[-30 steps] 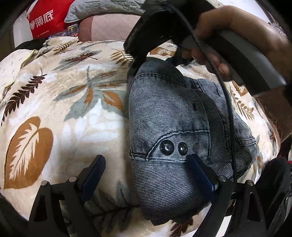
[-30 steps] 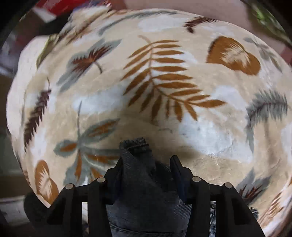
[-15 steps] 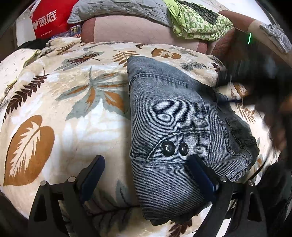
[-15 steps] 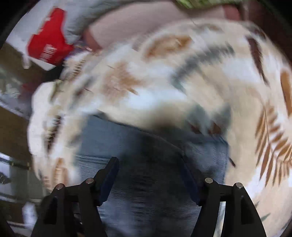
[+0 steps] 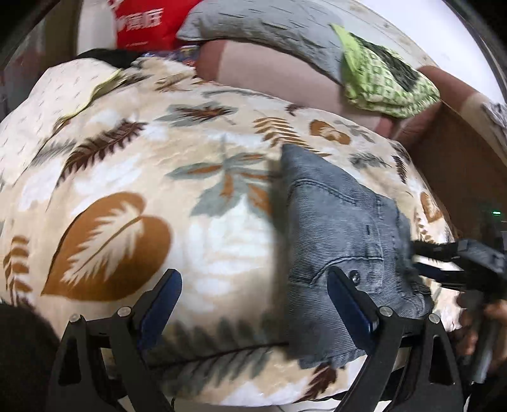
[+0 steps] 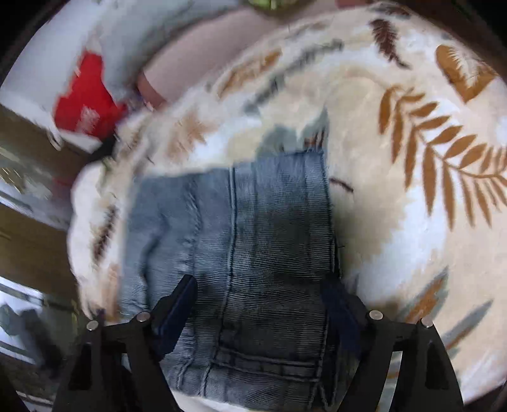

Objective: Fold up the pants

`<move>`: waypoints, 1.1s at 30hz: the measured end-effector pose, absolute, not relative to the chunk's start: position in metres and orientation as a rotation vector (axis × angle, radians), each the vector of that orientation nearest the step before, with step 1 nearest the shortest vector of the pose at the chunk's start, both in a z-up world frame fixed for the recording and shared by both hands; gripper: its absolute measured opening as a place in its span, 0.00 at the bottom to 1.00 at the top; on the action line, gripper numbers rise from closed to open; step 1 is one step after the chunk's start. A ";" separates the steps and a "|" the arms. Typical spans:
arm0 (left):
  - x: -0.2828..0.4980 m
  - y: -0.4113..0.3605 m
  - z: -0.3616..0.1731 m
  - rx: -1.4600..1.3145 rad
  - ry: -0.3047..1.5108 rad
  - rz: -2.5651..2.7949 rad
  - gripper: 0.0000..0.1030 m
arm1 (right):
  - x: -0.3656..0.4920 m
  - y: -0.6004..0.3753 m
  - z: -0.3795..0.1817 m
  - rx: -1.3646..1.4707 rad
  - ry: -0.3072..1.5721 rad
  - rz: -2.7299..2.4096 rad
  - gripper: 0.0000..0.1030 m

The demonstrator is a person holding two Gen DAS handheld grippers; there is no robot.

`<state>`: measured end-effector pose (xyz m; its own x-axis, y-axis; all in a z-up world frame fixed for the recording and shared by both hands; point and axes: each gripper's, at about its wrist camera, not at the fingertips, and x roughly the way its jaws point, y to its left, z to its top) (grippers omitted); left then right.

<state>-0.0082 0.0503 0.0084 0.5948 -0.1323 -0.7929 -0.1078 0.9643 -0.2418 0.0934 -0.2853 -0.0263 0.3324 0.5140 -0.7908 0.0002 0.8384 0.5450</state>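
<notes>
Left wrist view: the folded pants (image 5: 336, 228) are lying on a leafy blanket (image 5: 133, 196), a little to the right of the middle.
Pants: they are grey-blue jeans, folded into a thick block, with a round metal button (image 5: 355, 277) showing near the front edge.
Left gripper (image 5: 253, 301): its jaws are standing wide apart with nothing between them. The left finger is hanging over the bare blanket and the right finger is sitting in front of the pants near the button. I cannot tell if it is touching the cloth.
Right gripper (image 5: 440, 263): it is showing at the right edge of this view, pointing in at the side of the pants. A hand (image 5: 484, 320) is holding it from below.
Right wrist view: the right gripper (image 6: 259, 304) is looking down on the pants (image 6: 247, 228), and its jaws have just been opening. They are standing wide now, with the pants lying under and between the two fingers. The pads are not squeezing the cloth.
Behind the blanket: a pink cushion (image 5: 272, 69), a grey quilt (image 5: 259, 28), a green checked cloth (image 5: 383, 82) and a red bag (image 5: 142, 22) are piled at the back.
Picture: both views are a bit blurry.
</notes>
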 end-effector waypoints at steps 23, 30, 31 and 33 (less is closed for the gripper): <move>-0.010 0.032 0.005 -0.193 0.942 -0.029 0.91 | 0.054 -0.252 0.008 0.401 1.173 0.449 0.82; -0.001 0.002 -0.018 -0.085 1.006 -0.064 0.91 | 0.137 -0.252 0.017 0.591 1.117 0.575 0.82; -0.002 0.003 -0.018 -0.093 0.997 -0.065 0.91 | 0.152 -0.256 -0.003 0.605 1.146 0.542 0.82; 0.000 0.005 -0.018 -0.106 1.007 -0.082 0.91 | 0.166 -0.263 -0.049 0.653 1.272 0.444 0.81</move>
<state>0.0002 0.0046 -0.0176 0.5323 -0.1179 -0.8383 0.0197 0.9917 -0.1269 0.1660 -0.2633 -0.0489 0.2495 0.6392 -0.7275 0.0473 0.7423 0.6684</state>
